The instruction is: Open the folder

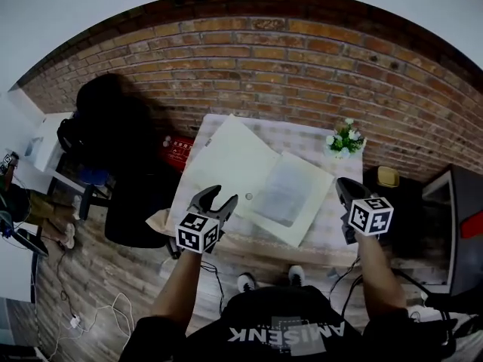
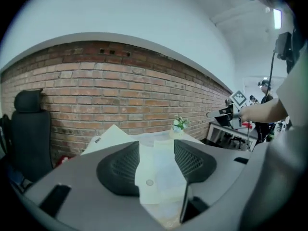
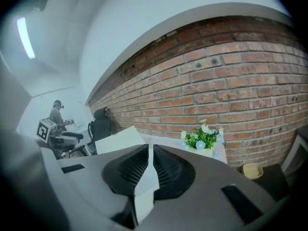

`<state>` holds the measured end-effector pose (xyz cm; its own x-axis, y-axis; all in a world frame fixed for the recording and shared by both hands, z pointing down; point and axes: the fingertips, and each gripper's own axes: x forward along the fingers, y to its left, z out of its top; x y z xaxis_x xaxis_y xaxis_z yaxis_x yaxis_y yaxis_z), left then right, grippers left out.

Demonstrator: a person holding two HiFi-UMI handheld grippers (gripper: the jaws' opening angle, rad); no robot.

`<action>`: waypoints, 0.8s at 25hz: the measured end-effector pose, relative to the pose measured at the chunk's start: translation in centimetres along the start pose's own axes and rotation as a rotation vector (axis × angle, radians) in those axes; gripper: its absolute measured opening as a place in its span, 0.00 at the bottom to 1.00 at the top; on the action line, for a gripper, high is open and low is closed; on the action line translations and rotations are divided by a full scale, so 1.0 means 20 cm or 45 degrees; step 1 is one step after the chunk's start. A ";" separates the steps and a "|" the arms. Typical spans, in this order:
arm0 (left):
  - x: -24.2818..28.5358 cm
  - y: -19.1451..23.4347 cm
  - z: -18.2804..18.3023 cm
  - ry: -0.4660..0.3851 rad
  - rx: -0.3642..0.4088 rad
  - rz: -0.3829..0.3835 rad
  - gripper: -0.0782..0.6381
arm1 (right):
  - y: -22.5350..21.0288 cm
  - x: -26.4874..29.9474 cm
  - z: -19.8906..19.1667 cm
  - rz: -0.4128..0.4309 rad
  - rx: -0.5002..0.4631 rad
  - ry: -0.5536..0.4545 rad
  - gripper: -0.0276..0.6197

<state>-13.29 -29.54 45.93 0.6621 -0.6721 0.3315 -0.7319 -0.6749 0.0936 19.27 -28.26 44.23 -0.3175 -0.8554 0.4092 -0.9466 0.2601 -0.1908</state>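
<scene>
Between the left gripper's [image 1: 223, 196] parted jaws nothing is held; the right gripper [image 1: 343, 185] is all but closed, with nothing seen gripped. Beyond them the folder [image 1: 234, 164] is spread open on the table [image 1: 309, 138]. Were either gripper lowered carelessly, a cover could be flipped shut or the flowers [image 1: 346, 138] toppled.

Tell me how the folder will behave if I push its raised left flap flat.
Probably light and bendy: the folder looks like thin card. Its left flap stands tilted up by itself, so it may spring back after a push. It could also slide on the tablecloth, since nothing pins it.
</scene>
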 end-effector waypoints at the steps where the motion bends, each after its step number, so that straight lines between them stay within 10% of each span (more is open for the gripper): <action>1: -0.02 0.01 0.03 -0.014 0.010 0.033 0.43 | 0.01 -0.03 0.02 -0.015 -0.026 -0.012 0.14; 7: -0.09 -0.05 0.21 -0.109 0.187 0.196 0.28 | 0.09 -0.19 0.19 -0.008 0.012 -0.129 0.13; 20: -0.16 -0.27 0.44 -0.238 0.121 0.144 0.13 | 0.28 -0.43 0.41 0.028 -0.114 -0.275 0.12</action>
<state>-10.02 -26.43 36.05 0.6013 -0.7840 0.1543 -0.7907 -0.6116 -0.0262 17.24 -23.19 32.33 -0.3275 -0.9226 0.2040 -0.9439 0.3101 -0.1132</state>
